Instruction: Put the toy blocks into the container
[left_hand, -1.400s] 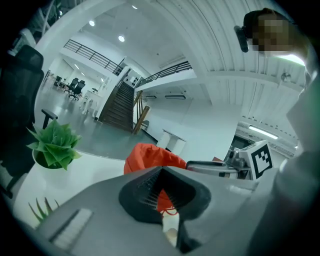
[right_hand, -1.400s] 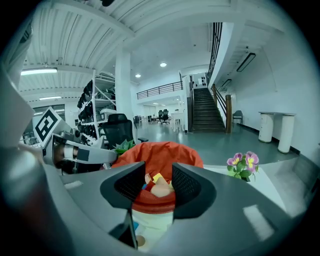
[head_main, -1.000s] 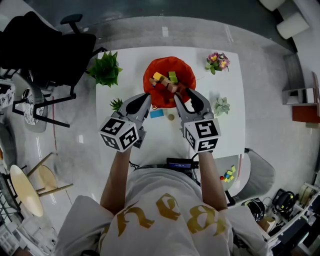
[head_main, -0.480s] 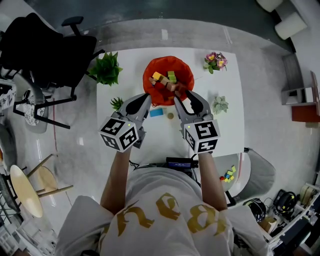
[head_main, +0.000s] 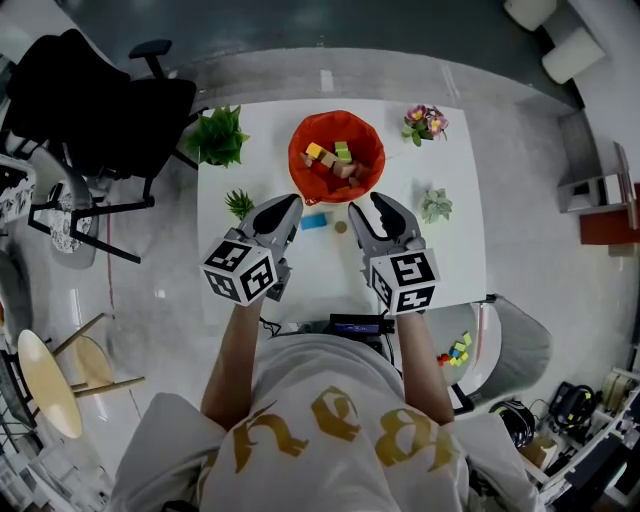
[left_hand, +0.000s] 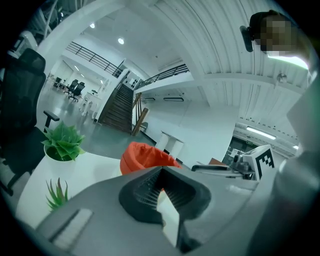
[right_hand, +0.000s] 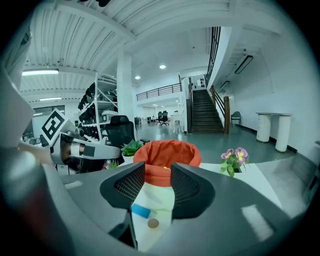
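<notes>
White desk (head_main: 450, 262), seen from above, with the person at its 6 o'clock edge.

- Orange fabric container (head_main: 297, 160) sits at 12 o'clock on the desk, mouth open. Toy blocks (head_main: 343, 153) are piled inside: yellow, green, wood-coloured and red.
- Two pieces lie loose on the desk just at 6 o'clock of the container. One is a blue block (head_main: 314, 221). The other is a small tan disc (head_main: 341, 227), close at the block's 3 o'clock but apart from it.
- Left hand-held gripper (head_main: 288, 203): jaws drawn together at the tips with nothing between them. It is held above the desk at 9 o'clock of the blue block and points toward the container.
- Right hand-held gripper (head_main: 370, 206): jaws spread wide and empty. It is at 3 o'clock of the tan disc. In the right gripper view the blue block and the disc show on the desk through the gap, with the container beyond.
- Leafy potted plant (head_main: 218, 138) stands at 10 o'clock.
- Small spiky plant (head_main: 238, 203) stands at 9 o'clock, beside the left hand-held gripper.
- Pink flowers (head_main: 424, 121) stand at 1 o'clock.
- Pale succulent (head_main: 436, 206) stands at 3 o'clock.
- Black office chair (head_main: 100, 105) stands on the floor off the 10 o'clock corner.
</notes>
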